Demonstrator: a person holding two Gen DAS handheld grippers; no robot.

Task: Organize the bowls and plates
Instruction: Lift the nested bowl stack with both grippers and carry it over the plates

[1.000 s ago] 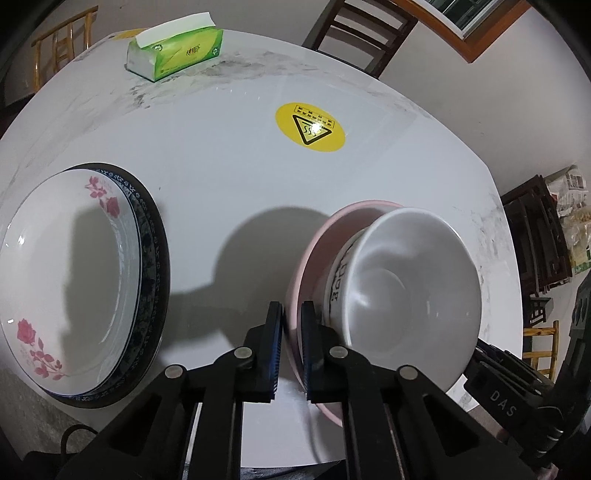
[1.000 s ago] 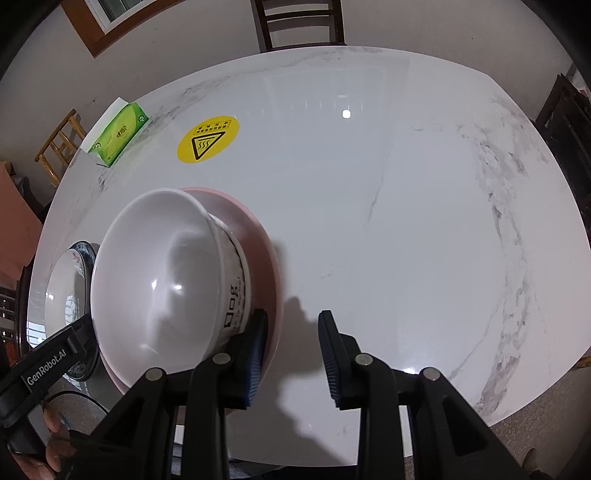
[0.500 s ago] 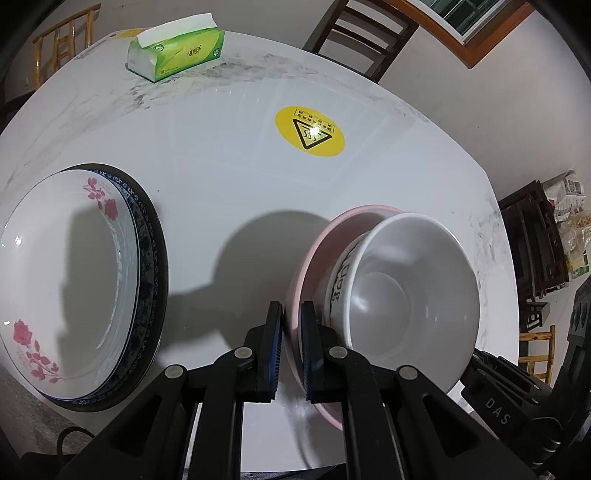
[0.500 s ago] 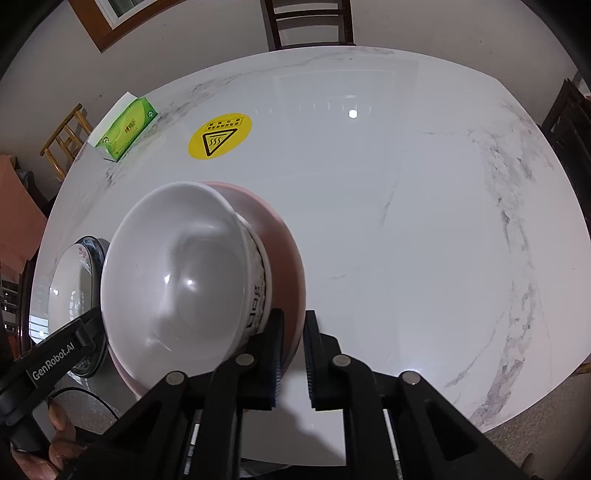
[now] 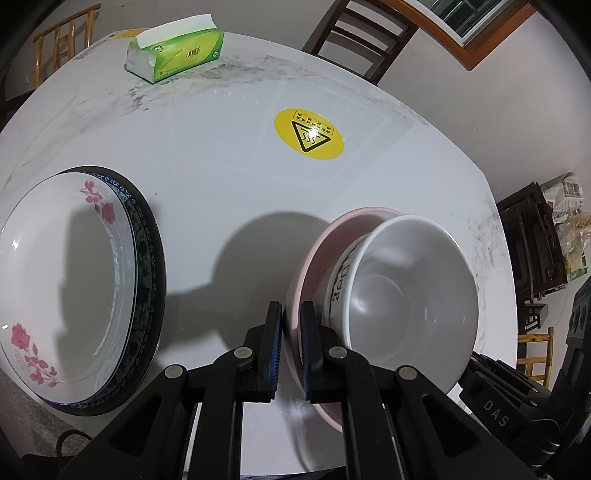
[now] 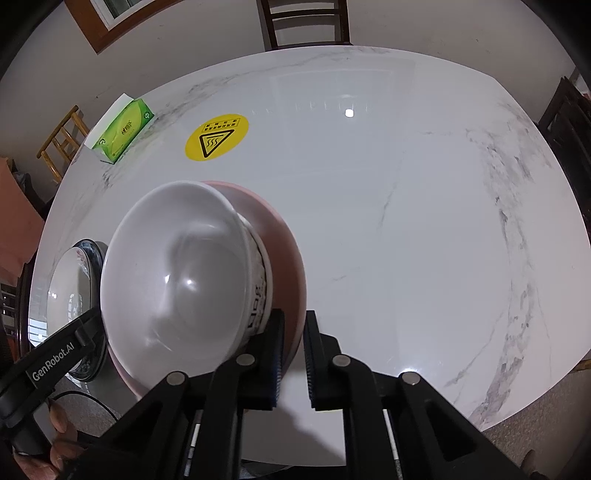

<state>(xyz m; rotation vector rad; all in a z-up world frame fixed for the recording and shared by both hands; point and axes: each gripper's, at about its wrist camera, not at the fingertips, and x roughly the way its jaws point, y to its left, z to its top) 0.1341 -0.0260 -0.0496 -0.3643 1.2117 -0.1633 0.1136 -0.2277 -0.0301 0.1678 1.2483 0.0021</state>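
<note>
A white bowl (image 5: 406, 295) with dark lettering on its side sits inside a wider pink bowl (image 5: 321, 236) on the marble table (image 5: 229, 177). My left gripper (image 5: 291, 314) is shut on the pink bowl's left rim. On the opposite side, my right gripper (image 6: 293, 321) is shut on the pink bowl (image 6: 284, 236) rim, beside the white bowl (image 6: 177, 273). To the left, a white plate with red flowers (image 5: 62, 277) lies stacked on a dark blue-patterned plate (image 5: 149, 258). The right wrist view shows that stack (image 6: 70, 291) partly hidden behind the bowls.
A green tissue box (image 5: 177, 55) stands at the table's far edge, and a yellow warning sticker (image 5: 309, 133) lies near the middle. Wooden chairs (image 5: 354, 33) ring the table. A hand (image 6: 55, 446) holds the left gripper's handle.
My right gripper's jaws closed from a wide gap onto the pink bowl's rim. The left gripper kept its grip and did not move.
</note>
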